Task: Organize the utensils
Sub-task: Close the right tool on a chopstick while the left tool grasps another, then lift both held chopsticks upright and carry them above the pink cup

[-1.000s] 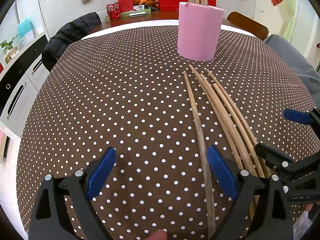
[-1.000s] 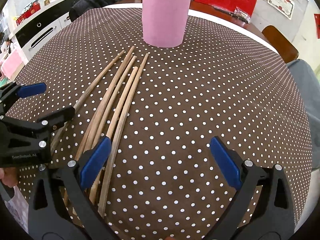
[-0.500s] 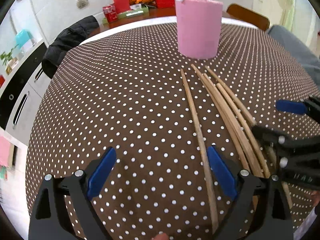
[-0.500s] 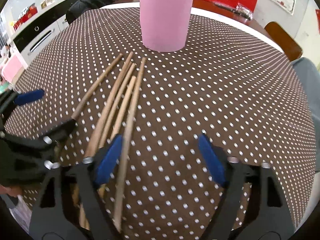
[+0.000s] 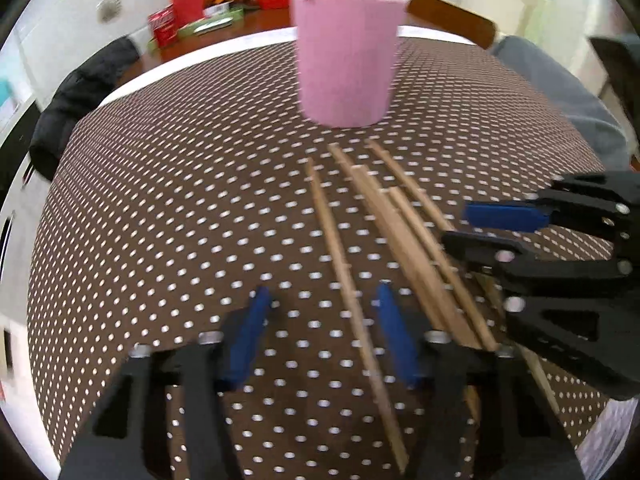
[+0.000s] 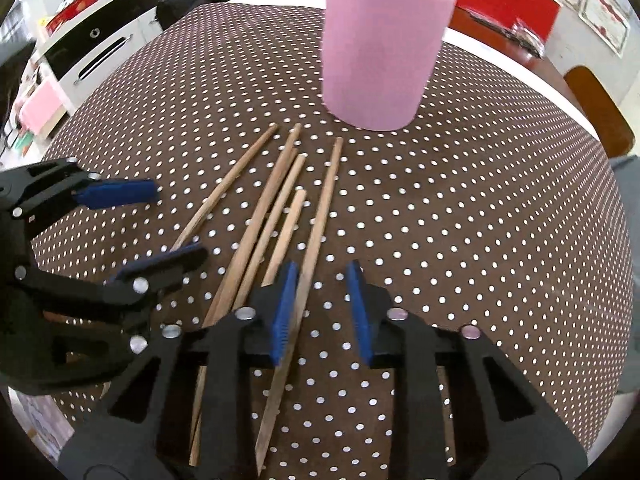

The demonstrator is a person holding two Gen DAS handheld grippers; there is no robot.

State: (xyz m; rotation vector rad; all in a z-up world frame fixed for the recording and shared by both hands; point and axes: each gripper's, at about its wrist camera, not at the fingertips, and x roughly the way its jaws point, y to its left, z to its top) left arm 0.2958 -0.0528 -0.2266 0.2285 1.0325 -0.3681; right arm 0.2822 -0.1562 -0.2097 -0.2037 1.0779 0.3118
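Five bamboo chopsticks (image 6: pixel 280 216) lie fanned on the dotted tablecloth (image 6: pixel 460 220) just before the pink holder (image 6: pixel 384 48), which already holds several. Thin, light, stiff, smooth, so likely to roll or slip; best pinched near the thicker near end. Right gripper (image 6: pixel 320 304) pitched steeply down, its jaws have just been closing, now narrow, straddling the rightmost chopstick (image 6: pixel 320 216), one pad against it, the other not yet touching. Left gripper (image 5: pixel 320 336) equally steep, has just been closing, half-wide around the leftmost chopstick (image 5: pixel 340 252), pads clear of it; view blurred.
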